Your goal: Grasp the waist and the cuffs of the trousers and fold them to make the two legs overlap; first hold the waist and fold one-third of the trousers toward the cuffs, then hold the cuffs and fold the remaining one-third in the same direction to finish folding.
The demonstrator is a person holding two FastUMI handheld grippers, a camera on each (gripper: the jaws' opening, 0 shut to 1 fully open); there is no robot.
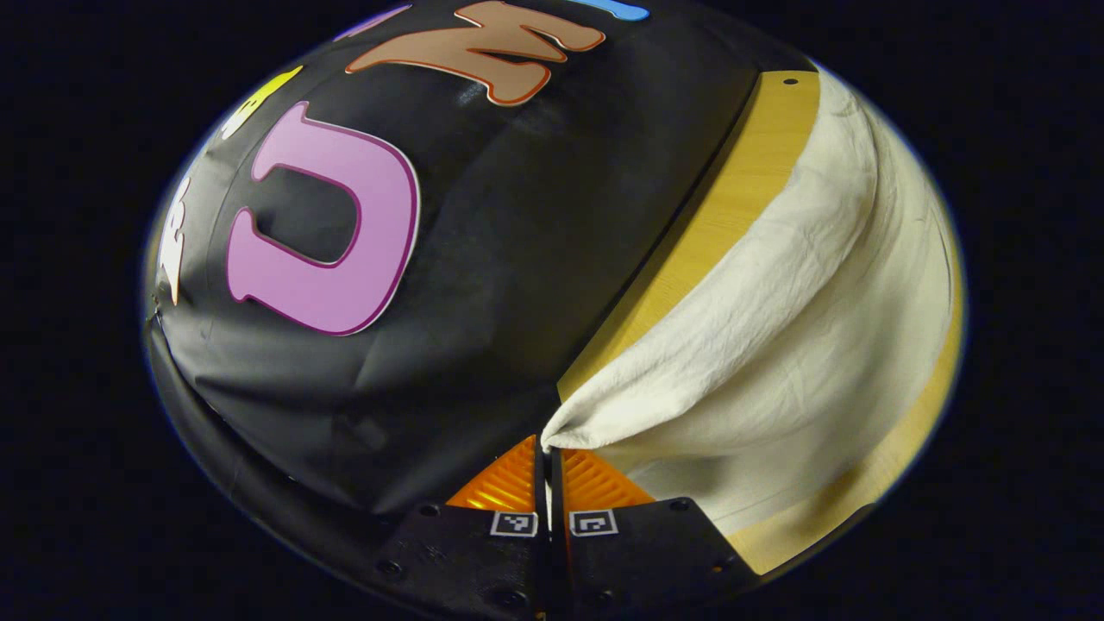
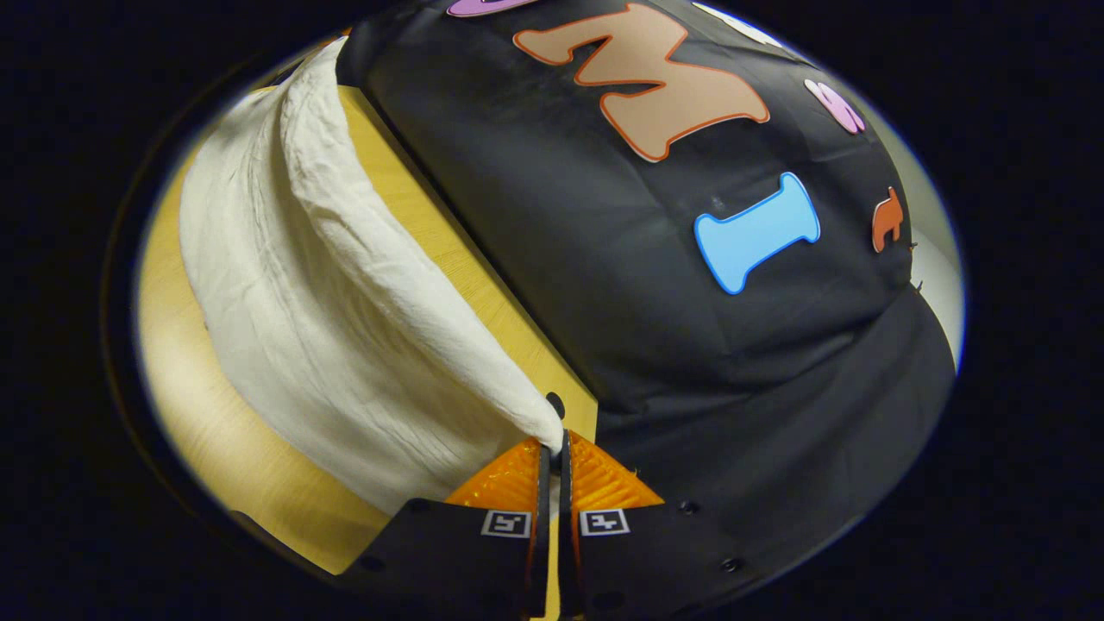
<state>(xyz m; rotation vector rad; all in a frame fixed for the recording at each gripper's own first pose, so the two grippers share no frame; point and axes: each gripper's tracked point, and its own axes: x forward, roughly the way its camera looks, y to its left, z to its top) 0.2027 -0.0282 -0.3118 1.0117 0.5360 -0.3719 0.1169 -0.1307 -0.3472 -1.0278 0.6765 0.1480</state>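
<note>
Cream-white trousers (image 1: 776,328) drape over a yellow wooden table (image 1: 742,190), one end lifted off it. In the left gripper view my left gripper (image 1: 547,450) is shut on a pinched corner of the cloth, which fans out from the tips toward the upper right. In the right gripper view the trousers (image 2: 328,310) hang from my right gripper (image 2: 555,444), shut on another corner, and the cloth spreads up to the left. I cannot tell whether the held end is the waist or the cuffs.
The booth's black cloth wall (image 1: 483,259) stands close behind the table's far edge. A dark hole (image 2: 555,404) shows in the tabletop (image 2: 216,431) near my right gripper's tips, and another hole (image 1: 790,82) sits at the table's far corner.
</note>
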